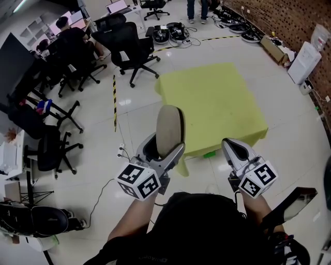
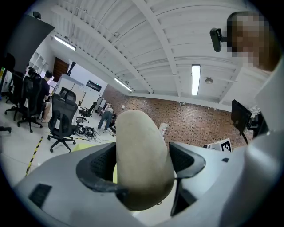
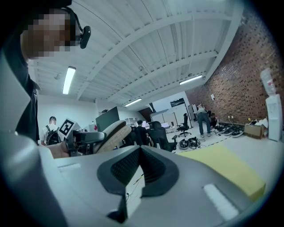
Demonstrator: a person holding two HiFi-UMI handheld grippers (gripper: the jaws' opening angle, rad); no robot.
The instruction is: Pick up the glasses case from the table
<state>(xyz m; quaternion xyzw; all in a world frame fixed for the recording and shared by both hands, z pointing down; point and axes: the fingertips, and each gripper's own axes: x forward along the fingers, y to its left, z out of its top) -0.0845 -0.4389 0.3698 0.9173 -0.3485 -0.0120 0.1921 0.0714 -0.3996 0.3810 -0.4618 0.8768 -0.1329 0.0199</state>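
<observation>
The beige glasses case (image 1: 170, 129) is held upright, clamped between the jaws of the left gripper (image 1: 165, 154), lifted clear of the yellow table (image 1: 212, 101) on its near side. To the right, the right gripper (image 1: 237, 150) is kept closed on nothing.

Open-plan office: swivel chairs (image 1: 129, 45), desk monitors (image 1: 118, 6), brick wall (image 1: 296, 27), strip lights (image 2: 195, 79).

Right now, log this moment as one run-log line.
left gripper: shut on glasses case | glasses case: upright, off the table | right gripper: shut, empty | table: yellow, ahead
</observation>
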